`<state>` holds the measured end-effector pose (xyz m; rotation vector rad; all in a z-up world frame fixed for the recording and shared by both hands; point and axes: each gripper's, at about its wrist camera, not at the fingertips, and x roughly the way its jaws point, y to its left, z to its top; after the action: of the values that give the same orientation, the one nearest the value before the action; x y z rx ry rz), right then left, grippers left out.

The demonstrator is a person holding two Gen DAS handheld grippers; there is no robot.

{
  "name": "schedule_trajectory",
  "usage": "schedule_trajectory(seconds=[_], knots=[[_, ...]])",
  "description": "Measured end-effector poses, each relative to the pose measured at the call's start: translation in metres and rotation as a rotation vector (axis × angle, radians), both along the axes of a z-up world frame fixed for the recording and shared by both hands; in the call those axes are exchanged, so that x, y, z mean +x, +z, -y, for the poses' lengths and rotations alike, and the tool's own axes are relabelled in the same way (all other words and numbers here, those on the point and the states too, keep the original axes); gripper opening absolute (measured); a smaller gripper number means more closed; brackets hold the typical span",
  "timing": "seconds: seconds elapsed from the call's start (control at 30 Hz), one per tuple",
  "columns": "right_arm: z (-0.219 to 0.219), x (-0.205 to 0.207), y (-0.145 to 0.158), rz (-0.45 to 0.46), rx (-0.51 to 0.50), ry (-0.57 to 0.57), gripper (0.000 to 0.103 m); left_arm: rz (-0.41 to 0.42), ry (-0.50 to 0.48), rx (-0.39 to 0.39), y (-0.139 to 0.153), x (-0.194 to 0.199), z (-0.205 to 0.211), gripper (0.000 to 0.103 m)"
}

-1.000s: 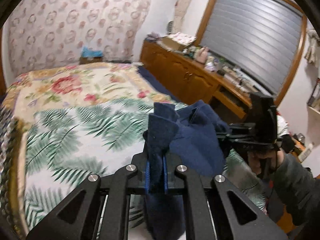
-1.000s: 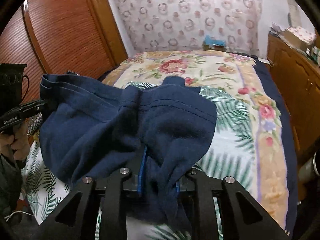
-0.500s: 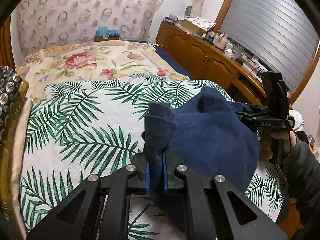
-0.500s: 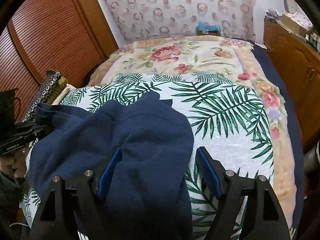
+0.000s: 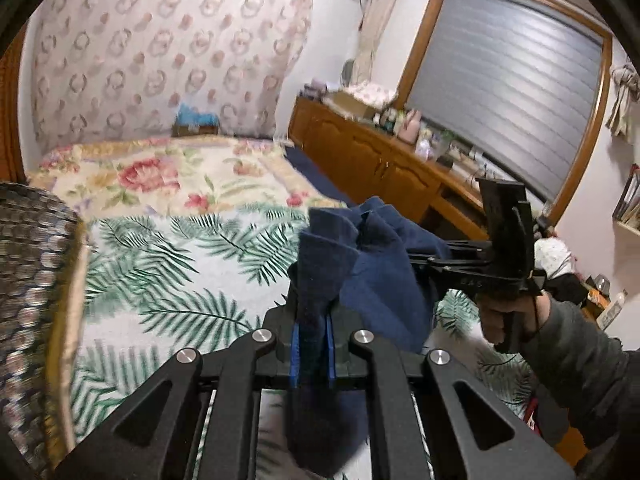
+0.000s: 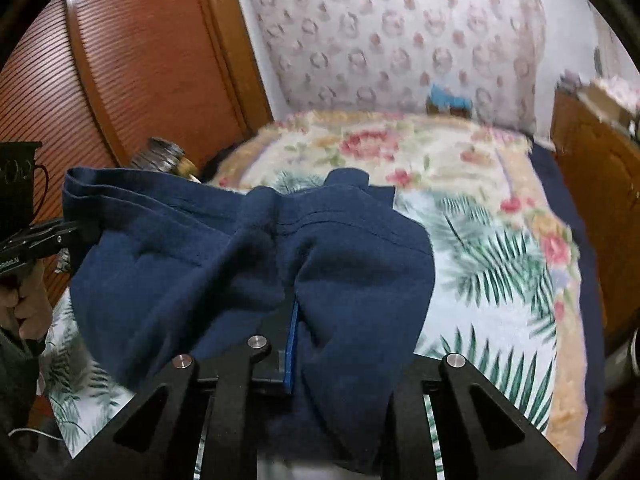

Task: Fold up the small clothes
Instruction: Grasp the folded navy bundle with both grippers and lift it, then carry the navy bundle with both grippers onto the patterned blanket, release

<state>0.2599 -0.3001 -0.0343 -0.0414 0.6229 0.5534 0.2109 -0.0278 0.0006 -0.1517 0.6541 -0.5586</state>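
From my right wrist view, the navy garment [image 6: 248, 264] drapes over my right gripper [image 6: 320, 344]; I see one blue pad [image 6: 291, 344] just left of the fold, while the other finger is buried under cloth, so I can't confirm how the jaws stand. The garment's lower edge runs out of the frame bottom. In the left wrist view, fabric hides the left gripper [image 5: 313, 344] fingertips beyond the pads. Right of the garment, the items on the wooden dresser [image 5: 384, 156] are too small and smeared to identify. The floral bedspread [image 6: 500, 248] is motion-blurred, and a patterned cushion [image 5: 32, 280] at left is cut off.
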Motion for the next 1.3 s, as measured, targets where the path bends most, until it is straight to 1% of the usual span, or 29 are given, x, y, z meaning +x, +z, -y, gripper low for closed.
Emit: schedule_trajectory(seconds=[0.13,0.3,0.4,0.47,0.53,0.6,0.67,0.77,0.87,0.93,1.0,1.03,1.1,1.17,1.23,1.3], knots=[[-0.025,-0.016,0.021,0.084,0.017,0.054,0.017,0.054,0.063,-0.043,0.023,-0.028,-0.039,0.01],[-0.076,-0.022,0.055,0.181,0.023,0.166,0.017,0.13,0.182,-0.067,0.048,-0.061,-0.098,0.01],[-0.119,-0.004,0.071,0.234,0.019,0.241,0.017,0.161,0.271,-0.073,0.057,-0.077,-0.135,0.01],[-0.148,0.005,0.082,0.259,0.014,0.284,0.017,0.172,0.341,-0.077,0.057,-0.084,-0.165,0.01],[-0.182,0.024,0.088,0.272,0.003,0.332,0.017,0.167,0.404,-0.083,0.053,-0.088,-0.19,0.01],[-0.216,0.054,0.086,0.275,-0.023,0.373,0.017,0.153,0.46,-0.083,0.044,-0.089,-0.212,0.01],[-0.253,0.078,0.079,0.266,-0.059,0.414,0.017,0.118,0.525,-0.074,0.028,-0.085,-0.236,0.01],[-0.304,0.11,0.059,0.237,-0.125,0.452,0.017,0.049,0.583,-0.077,-0.001,-0.076,-0.26,0.01],[-0.343,0.143,0.035,0.194,-0.164,0.47,0.017,-0.002,0.622,-0.077,-0.026,-0.071,-0.277,0.01],[-0.355,0.159,0.025,0.167,-0.152,0.479,0.017,-0.015,0.636,-0.074,-0.037,-0.07,-0.283,0.01],[-0.358,0.174,0.021,0.145,-0.128,0.479,0.017,-0.018,0.648,-0.068,-0.043,-0.072,-0.282,0.01],[-0.356,0.182,0.018,0.138,-0.121,0.467,0.018,-0.021,0.655,-0.07,-0.045,-0.072,-0.283,0.01],[-0.355,0.193,0.015,0.143,-0.119,0.406,0.019,-0.037,0.672,-0.069,-0.053,-0.072,-0.282,0.01],[-0.356,0.206,0.015,0.135,-0.106,0.348,0.028,-0.045,0.69,-0.055,-0.057,-0.075,-0.284,0.01],[-0.355,0.214,0.015,0.129,-0.086,0.327,0.028,-0.045,0.692,-0.054,-0.057,-0.077,-0.284,0.01],[-0.352,0.215,0.013,0.148,-0.09,0.327,0.028,-0.037,0.698,-0.033,-0.052,-0.08,-0.28,0.014]])
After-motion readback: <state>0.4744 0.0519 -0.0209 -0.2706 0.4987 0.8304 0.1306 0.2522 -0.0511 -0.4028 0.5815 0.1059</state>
